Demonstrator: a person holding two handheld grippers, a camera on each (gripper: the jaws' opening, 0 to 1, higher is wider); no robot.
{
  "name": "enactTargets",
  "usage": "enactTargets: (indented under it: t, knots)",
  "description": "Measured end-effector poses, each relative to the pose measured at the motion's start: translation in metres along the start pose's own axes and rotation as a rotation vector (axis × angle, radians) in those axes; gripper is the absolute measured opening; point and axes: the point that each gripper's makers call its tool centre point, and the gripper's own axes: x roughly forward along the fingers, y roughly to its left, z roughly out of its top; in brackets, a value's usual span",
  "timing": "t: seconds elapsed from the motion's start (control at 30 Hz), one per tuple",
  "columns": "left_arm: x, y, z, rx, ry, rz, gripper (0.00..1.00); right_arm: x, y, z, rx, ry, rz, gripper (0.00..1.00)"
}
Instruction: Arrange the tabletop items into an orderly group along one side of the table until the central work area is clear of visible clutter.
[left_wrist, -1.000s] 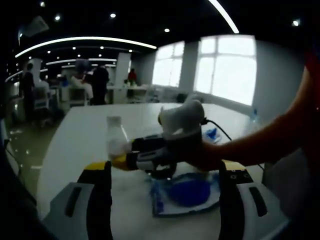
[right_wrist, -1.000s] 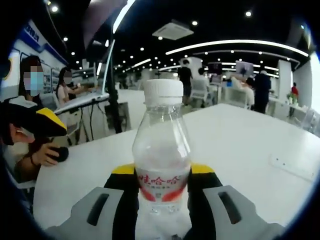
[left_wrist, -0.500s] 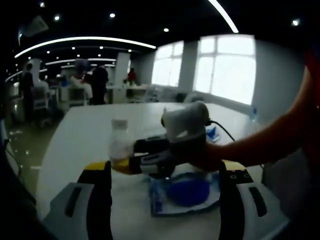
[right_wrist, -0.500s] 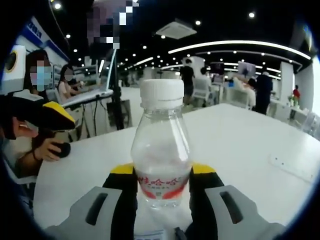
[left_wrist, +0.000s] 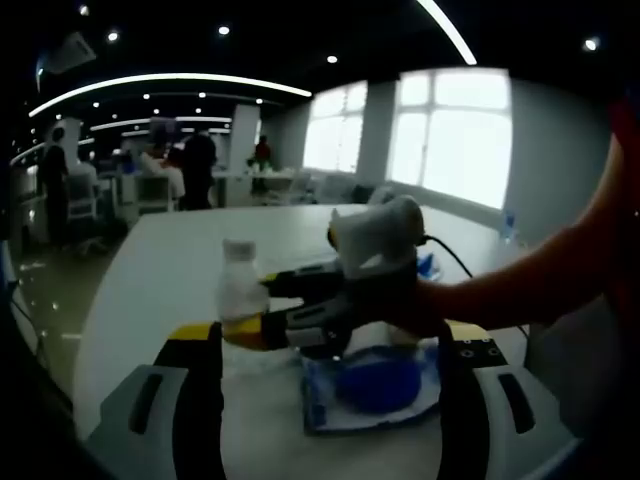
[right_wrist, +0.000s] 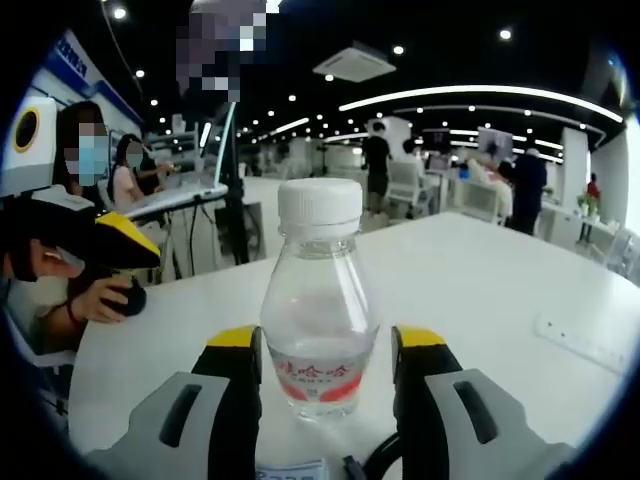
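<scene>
In the left gripper view, the left gripper (left_wrist: 325, 375) hovers with jaws spread wide and empty above a soft blue packet (left_wrist: 372, 385) on the white table (left_wrist: 150, 290), while the right gripper (left_wrist: 262, 322) stands a clear bottle (left_wrist: 240, 290) upright just beyond. In the right gripper view, the right gripper (right_wrist: 325, 372) has its jaws parted, flanking the bottle (right_wrist: 320, 300) at its label; whether the pads touch it is unclear. The bottle looks light, smooth and crushable, best gripped at the label band.

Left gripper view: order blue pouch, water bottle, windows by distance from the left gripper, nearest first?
From the left gripper:
1. Blue pouch, flat on the white table, between the jaws.
2. Water bottle, upright just beyond, between the right gripper's jaws, toward the left jaw.
3. Windows, far wall, upper right.
</scene>
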Motion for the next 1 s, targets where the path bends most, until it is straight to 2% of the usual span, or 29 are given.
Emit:
enactTargets:
  t: [0.1, 0.23, 0.33, 0.43, 0.73, 1.0]
  knots:
    - [0.0, 0.0, 0.0, -0.001, -0.001, 0.001, 0.86, -0.005, -0.001, 0.002, 0.002, -0.007, -0.002, 0.62]
    - [0.0, -0.001, 0.001, 0.0, -0.003, 0.001, 0.87, -0.011, -0.005, 0.006, 0.025, -0.019, -0.012, 0.84]
    - [0.0, -0.004, 0.001, 0.004, 0.0, -0.003, 0.87, -0.02, -0.01, 0.007, 0.014, -0.015, -0.016, 0.88]
    - [0.001, -0.008, 0.001, 0.008, 0.002, -0.011, 0.87, -0.029, -0.019, 0.012, 0.019, -0.03, -0.034, 0.98]
    - [0.003, -0.02, 0.005, 0.029, 0.012, -0.027, 0.88, -0.065, -0.037, 0.032, -0.036, -0.063, -0.055, 0.99]
    - [0.007, -0.035, 0.003, 0.05, 0.031, -0.048, 0.88, -0.111, -0.062, 0.051, -0.05, -0.108, -0.102, 0.99]
